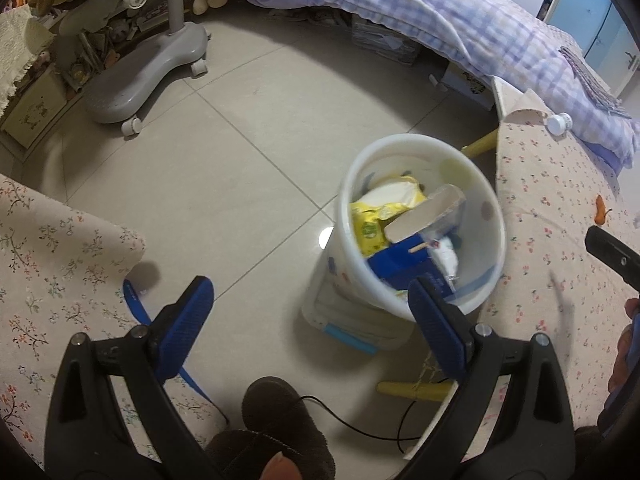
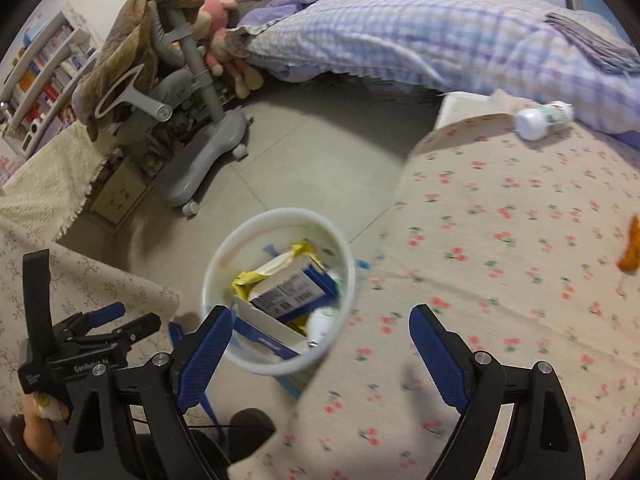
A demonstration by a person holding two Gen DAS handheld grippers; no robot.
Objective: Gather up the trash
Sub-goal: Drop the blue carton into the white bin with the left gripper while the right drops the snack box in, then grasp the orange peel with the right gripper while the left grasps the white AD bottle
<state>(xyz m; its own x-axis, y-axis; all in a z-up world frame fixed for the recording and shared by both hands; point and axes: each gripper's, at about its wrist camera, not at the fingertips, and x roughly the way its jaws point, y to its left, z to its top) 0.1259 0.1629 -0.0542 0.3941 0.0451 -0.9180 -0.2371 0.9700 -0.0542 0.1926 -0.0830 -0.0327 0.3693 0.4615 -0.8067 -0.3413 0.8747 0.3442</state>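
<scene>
Plastic, round and white, the waste bin (image 2: 280, 292) stands on the pale tiled floor (image 1: 224, 152) just ahead of the right claw (image 2: 320, 356), its near rim between the two blue, cross-hatched pads. Inside it lie a crumpled yellow wrapper (image 2: 256, 278), a blue-and-white carton (image 2: 292, 290) with a printed label, a grey card flap (image 1: 424, 216) and a small white bottle (image 2: 322, 322); what sits deeper is hidden under these. The right claw gapes wide with nothing between its pads, tilted steeply down over the bin and the edge of the flowered cloth (image 2: 500, 248) to its right. That cloth is soft, beige, sprigged with small red blossoms, and blurred by motion. On it, well beyond the claw, a white capped bottle (image 2: 544, 118) lies on its side, and far right an orange scrap (image 2: 630, 250) is cut off by the frame edge.

The left claw (image 1: 312, 320) is likewise spread wide and empty, pointing down at the floor, with the bin just past its right pad. Below it a dark fuzzy slipper (image 1: 280, 416) and a fingertip intrude; a thin black cable (image 1: 360, 428) loops across the tiles. Farther off stand a grey wheeled chair base (image 1: 148, 76) and a checked lilac quilt (image 1: 440, 20). In the right wrist view the left claw's black body is held by a hand (image 2: 38, 424) only partly visible at the lower left corner.
</scene>
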